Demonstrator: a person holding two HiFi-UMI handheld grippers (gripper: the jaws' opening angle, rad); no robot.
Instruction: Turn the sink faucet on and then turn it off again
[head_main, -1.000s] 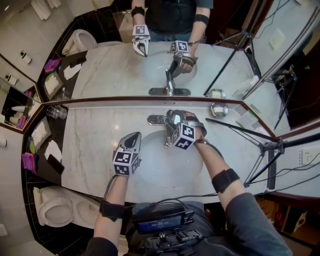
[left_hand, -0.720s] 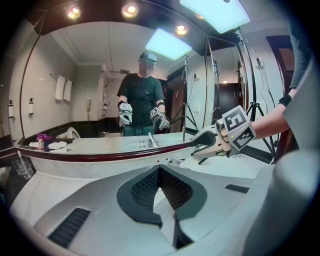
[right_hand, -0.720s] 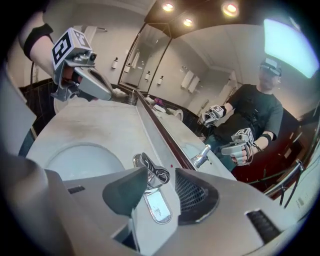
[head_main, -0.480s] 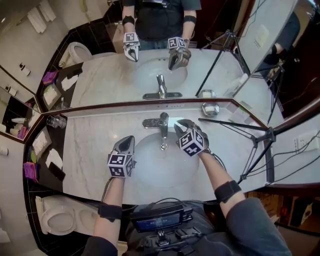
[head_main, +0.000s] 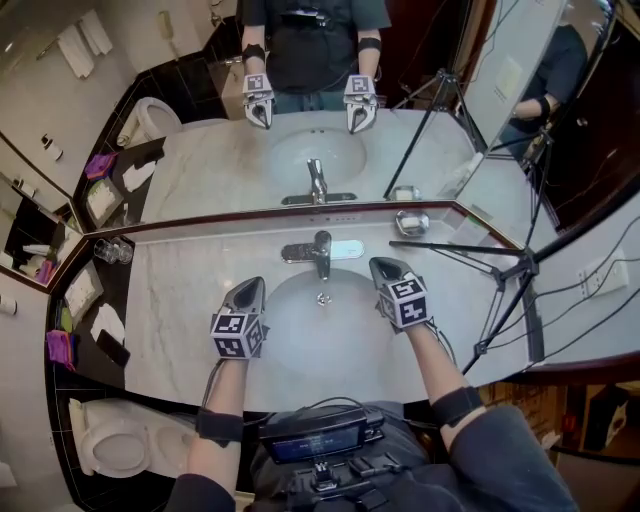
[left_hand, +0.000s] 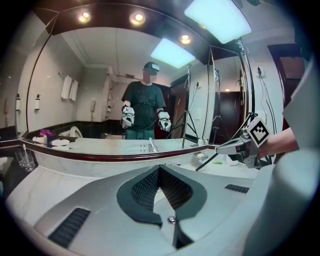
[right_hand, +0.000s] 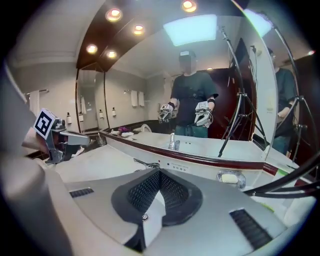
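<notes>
Faucet (head_main: 320, 250) between L claw (head_main: 250, 286) & R claw (head_main: 383, 266), touching neither; both pressed together, seemingly empty, R just-closed.

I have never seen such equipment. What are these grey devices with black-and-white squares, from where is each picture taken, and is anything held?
No robot is here: a person stands at a bathroom sink with a two-jaw gripper in each hand; the marked cubes are parts of the grippers. The view from above comes from a camera on the person's head: the left gripper and the right gripper are at either side of the sink, in front of the faucet. The other two pictures come from cameras riding on the grippers, looking along their jaws towards the mirror. Near the mirror stand a soap dish and, far left, a glass. Both grippers are shut and hold nothing; the right one's jaws have just been closing, with nothing between them.
</notes>
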